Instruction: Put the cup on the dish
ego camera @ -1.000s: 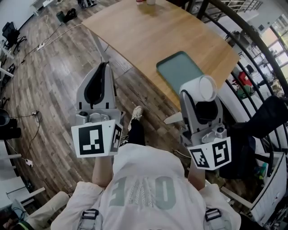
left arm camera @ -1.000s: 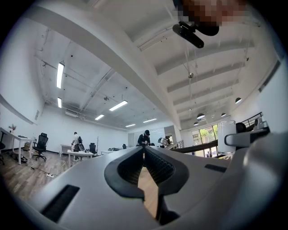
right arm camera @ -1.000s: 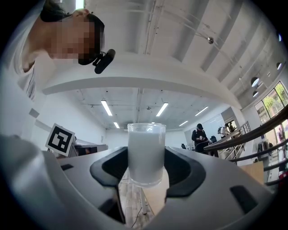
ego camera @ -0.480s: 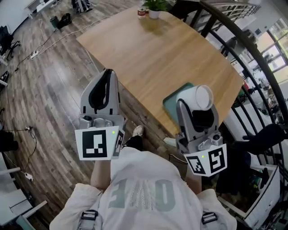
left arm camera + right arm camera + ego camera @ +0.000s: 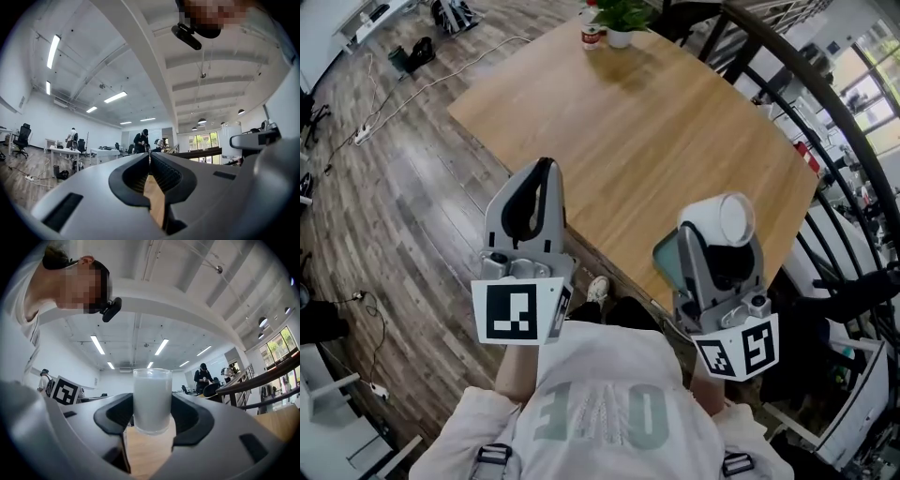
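Looking steeply down from the head view, the person's torso in a pale shirt [image 5: 598, 403] fills the lower edge, with both grippers raised in front of it over the near edge of a wooden tabletop [image 5: 656, 122]. Left gripper [image 5: 544, 171]: held over the plank floor [image 5: 403, 197] just beside the tabletop's near corner, its marker cube [image 5: 520, 314] facing the camera; in the left gripper view its fingers [image 5: 140, 176] are pressed together at the tips with nothing between them, and only a sliver of wood shows through the gap lower down. Right gripper [image 5: 720, 246]: its fingers [image 5: 119, 416] are clamped on either side of the cup [image 5: 152, 397], a frosted white tumbler that stands upright between them in the right gripper view, with its rim uppermost. In the head view the cup [image 5: 712, 214] is carried in the air at the tip of the right gripper, one round end turned to the right. The dish [image 5: 664, 261], a flat teal tray, lies on the tabletop close to its near edge and is mostly covered by the right gripper, so only its left corner shows; the cup is apart from it. At the far edge of the tabletop stand a potted plant [image 5: 619, 14] and, just beside it, a small can [image 5: 591, 36]
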Available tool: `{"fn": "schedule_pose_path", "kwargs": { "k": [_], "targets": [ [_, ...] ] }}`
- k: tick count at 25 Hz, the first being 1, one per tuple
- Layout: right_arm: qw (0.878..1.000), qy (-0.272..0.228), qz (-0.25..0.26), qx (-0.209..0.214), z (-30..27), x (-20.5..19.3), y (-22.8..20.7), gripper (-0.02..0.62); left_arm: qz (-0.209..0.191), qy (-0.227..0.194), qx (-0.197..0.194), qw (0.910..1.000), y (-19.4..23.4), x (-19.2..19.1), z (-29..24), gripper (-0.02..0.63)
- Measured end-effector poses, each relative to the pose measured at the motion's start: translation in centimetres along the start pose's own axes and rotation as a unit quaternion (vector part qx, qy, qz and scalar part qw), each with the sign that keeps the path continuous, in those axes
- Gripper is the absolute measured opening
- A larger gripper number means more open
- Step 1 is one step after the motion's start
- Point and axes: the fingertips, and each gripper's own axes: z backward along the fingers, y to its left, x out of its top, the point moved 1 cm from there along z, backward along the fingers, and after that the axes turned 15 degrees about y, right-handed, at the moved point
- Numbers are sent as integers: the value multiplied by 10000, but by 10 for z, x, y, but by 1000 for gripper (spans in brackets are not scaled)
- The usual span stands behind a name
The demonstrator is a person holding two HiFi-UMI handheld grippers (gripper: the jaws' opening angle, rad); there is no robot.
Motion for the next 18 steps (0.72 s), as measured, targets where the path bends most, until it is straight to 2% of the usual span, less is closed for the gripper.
{"fn": "schedule_pose_path", "kwargs": {
  "k": [3,12,18],
  "targets": [
    [10000,36,-77,-41,-7,-2,-9,249,-64,150,-91,9998,-4,-5,-15,20],
    [9994,52,-61,-324,2,-1,-47,249,-96,48,-369,9993,-42,6,-49,20],
    [9979,-20,134,-631,9,-7,-54,249,-287,-146,-970,9948,-79,9,-61,20]
  ]
}}
